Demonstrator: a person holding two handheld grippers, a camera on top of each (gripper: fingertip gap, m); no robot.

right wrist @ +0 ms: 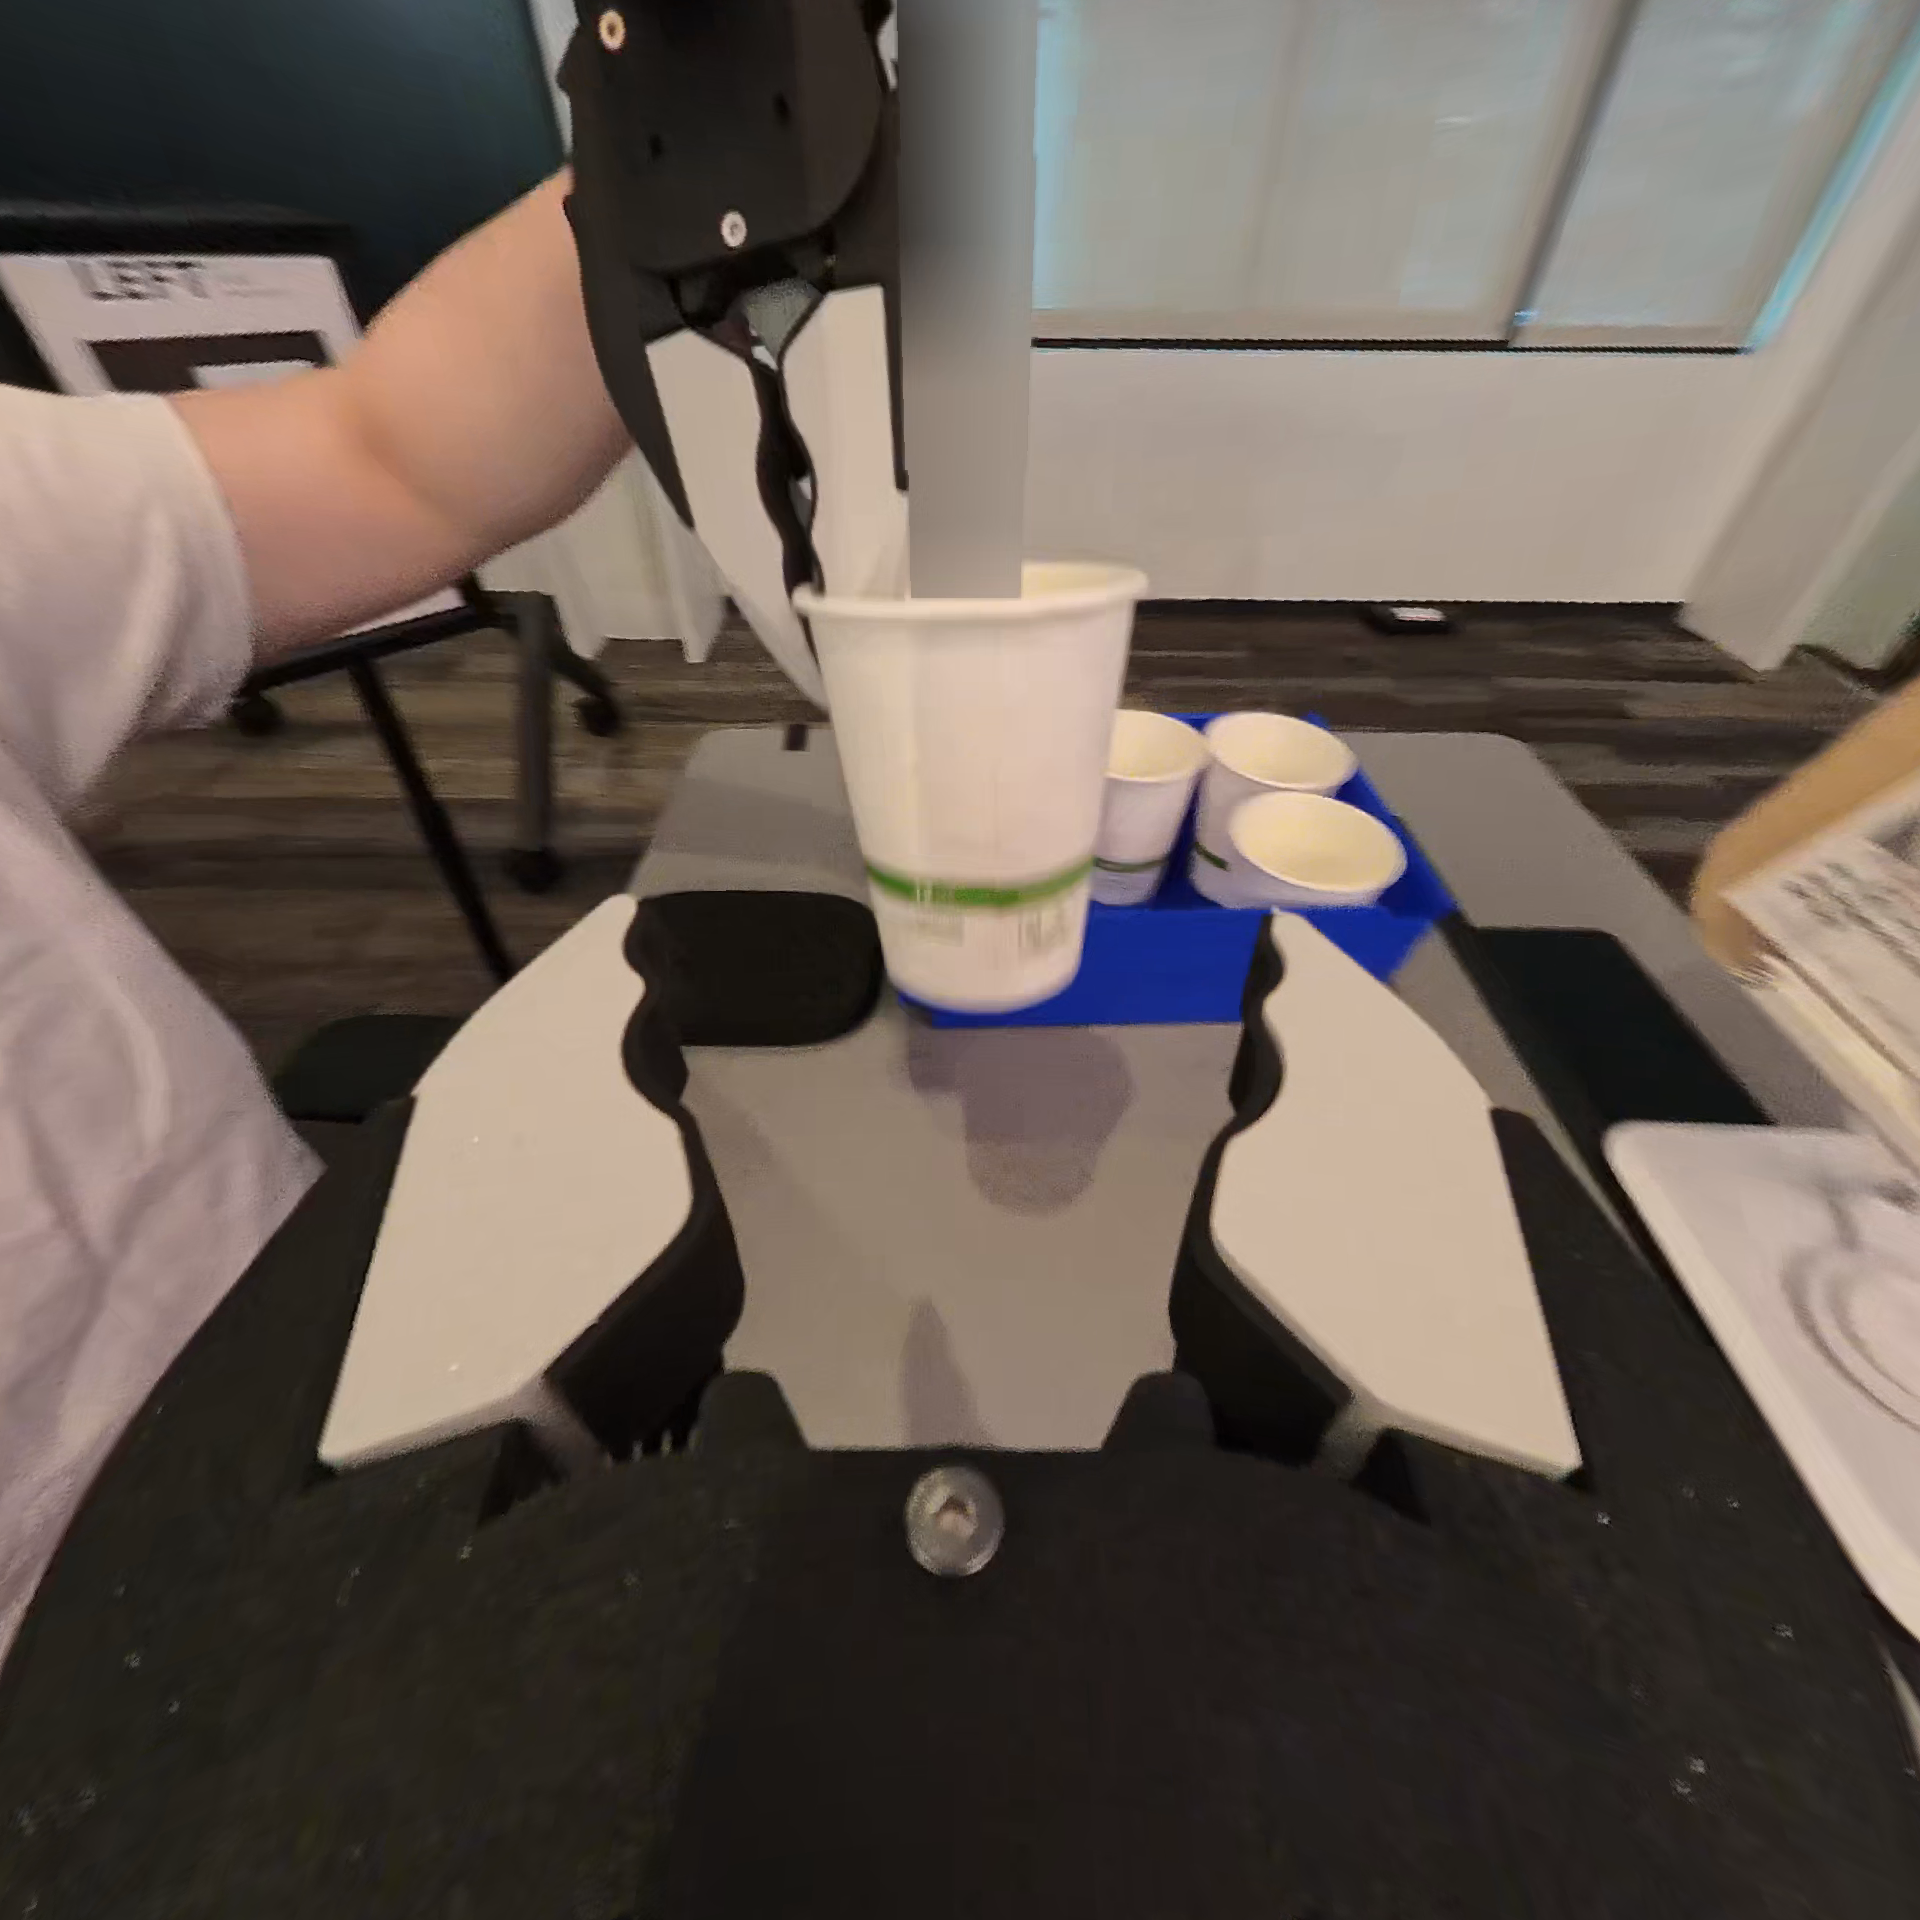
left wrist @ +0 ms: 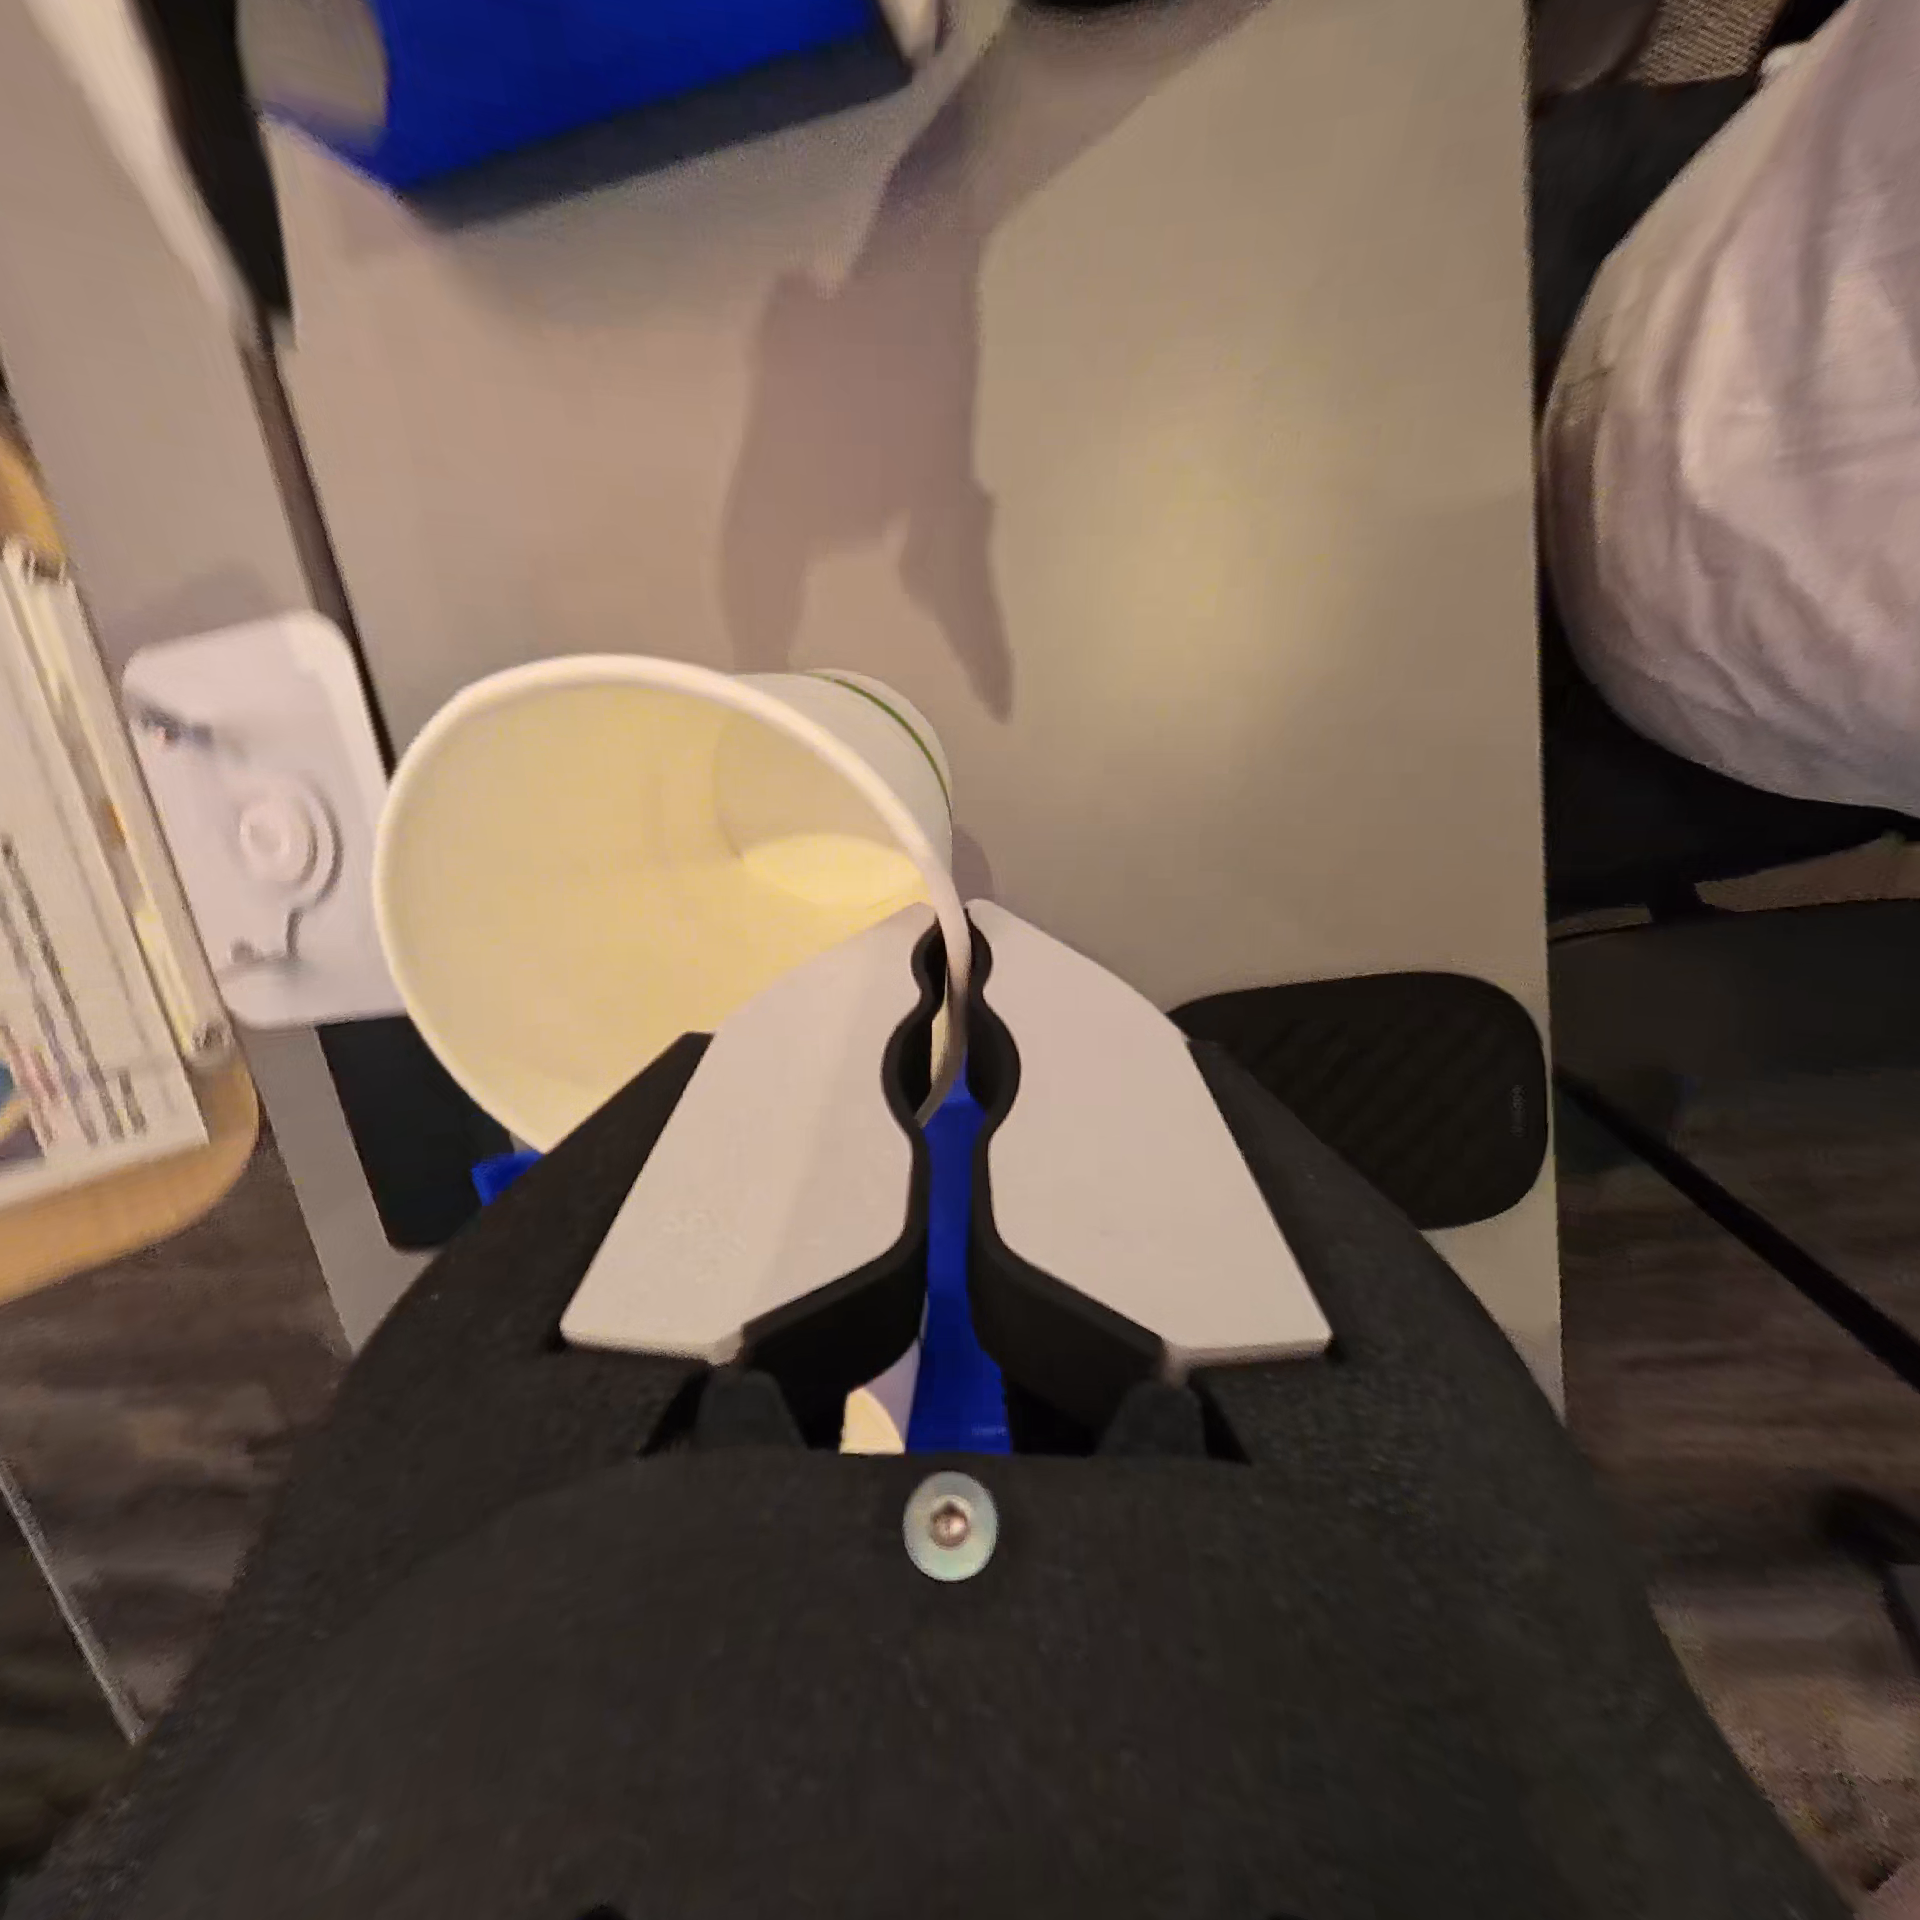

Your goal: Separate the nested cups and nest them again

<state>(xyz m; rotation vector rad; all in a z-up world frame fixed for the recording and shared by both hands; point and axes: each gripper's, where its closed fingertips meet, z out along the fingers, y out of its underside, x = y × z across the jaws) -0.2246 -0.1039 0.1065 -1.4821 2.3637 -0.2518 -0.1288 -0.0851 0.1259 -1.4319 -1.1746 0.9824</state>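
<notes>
The left gripper (left wrist: pixel 954 987) pinches one cup (right wrist: pixel 971 790) by its rim, lifted; the right gripper (right wrist: pixel 956 1049) is spread, empty. Three cups (right wrist: pixel 1262 805) wait in the blue tray (right wrist: pixel 1164 966); nesting remains.

Bare grey surface (right wrist: pixel 935 1247) between the open fingers of the right hand-held gripper (right wrist: pixel 951 1039), free up to the hanging paper cup (right wrist: pixel 977 790). That cup, pinched at its rim by the left hand-held gripper (left wrist: pixel 961 966) from above, blocks the straight path to the blue bin (right wrist: pixel 1164 961). Three cups (right wrist: pixel 1309 847) fill the bin. Black pad (right wrist: pixel 758 966) sits left of the held cup. White plate (right wrist: pixel 1787 1309) crowds the right edge.
</notes>
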